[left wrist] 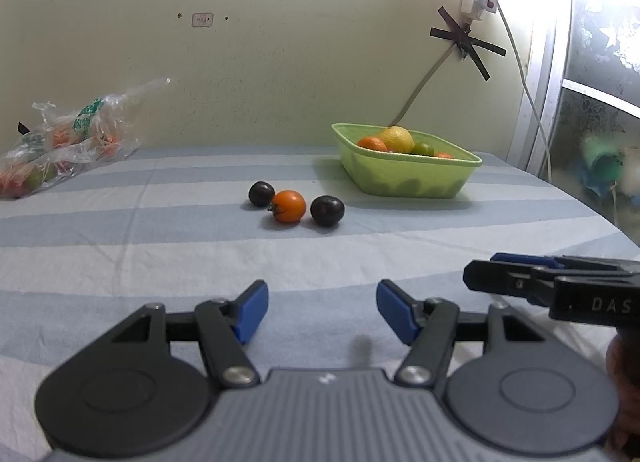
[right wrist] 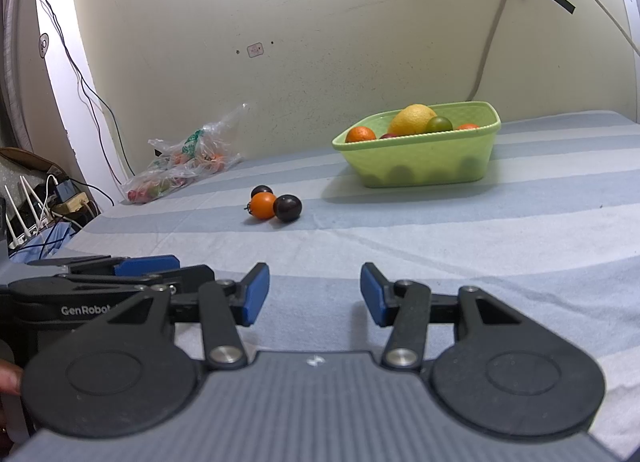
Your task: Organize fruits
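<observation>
The left gripper (left wrist: 322, 310) is hovering low over the striped cloth (left wrist: 160, 262), its jaws standing released with nothing between them. The right gripper (right wrist: 314, 294) is hovering beside it, jaws likewise spread and empty; in the left view it is showing side-on at the right edge (left wrist: 560, 286), and in the right view the left one is poking in at the left edge (right wrist: 120, 274).

Well ahead of both pairs of jaws, three loose fruits are lying on the cloth: an orange tomato (left wrist: 288, 206) in the middle, a dark plum (left wrist: 261, 193) touching it on the far left, and a second plum (left wrist: 327, 210) just to its right. From the right view the tomato (right wrist: 263, 205) is sitting left of the jaw line, the near plum (right wrist: 287, 207) touching it.

Farther ahead and to the right, a green bowl (left wrist: 404, 178) is holding a lemon (left wrist: 396, 138), an orange (left wrist: 372, 143), a green fruit (left wrist: 423, 149) and others. Far left, a plastic bag (left wrist: 60, 142) of fruit is lying against the wall.
</observation>
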The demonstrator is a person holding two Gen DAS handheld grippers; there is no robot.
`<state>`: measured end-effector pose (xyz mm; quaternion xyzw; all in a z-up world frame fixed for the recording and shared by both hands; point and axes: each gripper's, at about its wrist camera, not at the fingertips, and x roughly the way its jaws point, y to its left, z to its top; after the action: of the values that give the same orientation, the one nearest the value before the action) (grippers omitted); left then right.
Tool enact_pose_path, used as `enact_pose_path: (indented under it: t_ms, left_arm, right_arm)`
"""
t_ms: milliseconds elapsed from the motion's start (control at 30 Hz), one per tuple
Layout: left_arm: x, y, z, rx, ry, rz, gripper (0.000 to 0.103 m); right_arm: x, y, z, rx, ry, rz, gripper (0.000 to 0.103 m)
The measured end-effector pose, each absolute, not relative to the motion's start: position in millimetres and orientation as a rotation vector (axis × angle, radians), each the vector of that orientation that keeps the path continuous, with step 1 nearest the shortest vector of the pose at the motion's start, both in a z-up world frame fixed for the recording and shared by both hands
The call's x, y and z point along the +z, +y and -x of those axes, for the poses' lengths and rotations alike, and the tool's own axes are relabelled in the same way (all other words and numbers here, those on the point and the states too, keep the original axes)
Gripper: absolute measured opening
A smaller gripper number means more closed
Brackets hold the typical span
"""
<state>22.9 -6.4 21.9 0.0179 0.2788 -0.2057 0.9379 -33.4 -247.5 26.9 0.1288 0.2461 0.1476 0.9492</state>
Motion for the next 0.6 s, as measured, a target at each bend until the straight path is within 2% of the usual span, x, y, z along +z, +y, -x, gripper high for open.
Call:
enact_pose_path:
  t_ms: [600]
  left_arm:
    - [22.5, -6.6, -23.8, -0.423, 0.566, -0.033, 0.061]
  right_arm:
    - [26.7, -247.2, 33.9, 0.300, 0.500, -0.262, 0.053]
